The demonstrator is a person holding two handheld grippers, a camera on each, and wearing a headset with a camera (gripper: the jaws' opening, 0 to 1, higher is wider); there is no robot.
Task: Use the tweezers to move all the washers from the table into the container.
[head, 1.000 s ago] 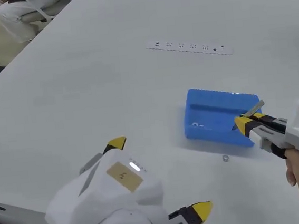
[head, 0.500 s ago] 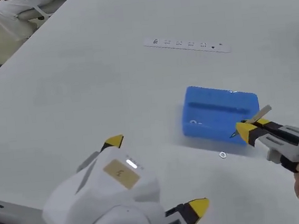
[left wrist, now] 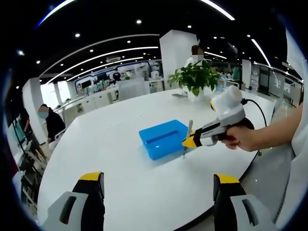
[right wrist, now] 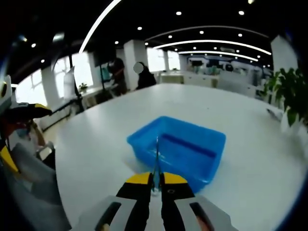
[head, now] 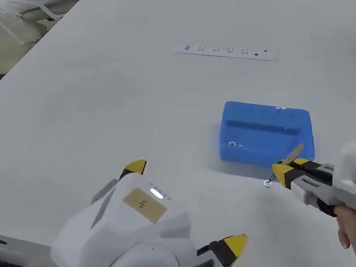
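The right hand-held gripper is squeezed tight on the thin metal tweezers, whose tip is down by 1 small silver round washer on the white table, just beside the blue plastic container. I think 1 washer is already inside (it is tiny), so this may be the last. The left hand-held gripper has its jaws spread wide, holding nothing.

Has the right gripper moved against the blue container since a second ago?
Yes. The right gripper with tweezers came off the blue container, down toward the washer.
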